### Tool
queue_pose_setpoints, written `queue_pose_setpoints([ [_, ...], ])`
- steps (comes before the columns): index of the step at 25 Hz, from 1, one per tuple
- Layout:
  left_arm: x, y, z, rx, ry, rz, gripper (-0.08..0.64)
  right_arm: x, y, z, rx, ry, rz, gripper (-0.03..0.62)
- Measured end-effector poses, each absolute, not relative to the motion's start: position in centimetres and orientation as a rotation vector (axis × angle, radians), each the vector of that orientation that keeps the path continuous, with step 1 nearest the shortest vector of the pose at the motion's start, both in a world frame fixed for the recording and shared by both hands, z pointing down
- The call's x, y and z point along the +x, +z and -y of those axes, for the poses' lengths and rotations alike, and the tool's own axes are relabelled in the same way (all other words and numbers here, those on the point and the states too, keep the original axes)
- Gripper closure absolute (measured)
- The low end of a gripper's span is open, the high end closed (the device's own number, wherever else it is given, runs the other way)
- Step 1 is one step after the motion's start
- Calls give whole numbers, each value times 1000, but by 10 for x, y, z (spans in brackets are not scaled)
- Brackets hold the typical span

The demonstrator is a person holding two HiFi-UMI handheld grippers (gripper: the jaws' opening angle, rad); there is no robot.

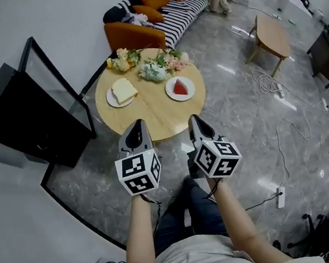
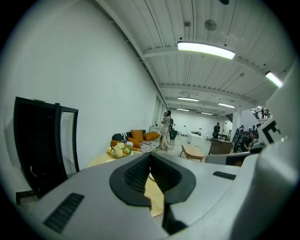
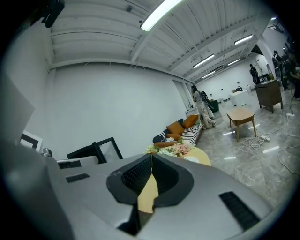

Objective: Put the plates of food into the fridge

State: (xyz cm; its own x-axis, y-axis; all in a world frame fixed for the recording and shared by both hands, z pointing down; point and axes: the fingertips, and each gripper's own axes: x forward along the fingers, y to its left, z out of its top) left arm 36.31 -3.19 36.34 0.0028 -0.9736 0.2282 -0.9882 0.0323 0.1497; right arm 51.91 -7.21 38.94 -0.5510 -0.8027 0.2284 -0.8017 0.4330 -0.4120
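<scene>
Two plates of food on round table (image 1: pixel 151 119): plate with bread (image 1: pixel 122 94) on table's left half, plate with red wedge (image 1: pixel 180 88) on its right half, well apart from each other. Flowers (image 1: pixel 155 68) at table's far edge, behind both plates. Left gripper (image 1: pixel 135 125) and right gripper (image 1: pixel 193 120) above table's near edge, side by side, clear of both plates. Jaws of each pressed together, nothing between them. Black fridge (image 1: pixel 22 110) left of table, door (image 1: pixel 56 82) open. Sofa (image 1: pixel 158 14) beyond table's far side.
</scene>
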Motion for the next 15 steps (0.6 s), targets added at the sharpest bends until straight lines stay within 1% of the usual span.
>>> queue_pose_setpoints([
  [5,370,378,75,2017,98,2013,552,529,404,114,-1526,-782,-2649,578],
  [15,384,402,185,1954,139,2002,552,536,420,237,-1495,-809,-2712,578],
])
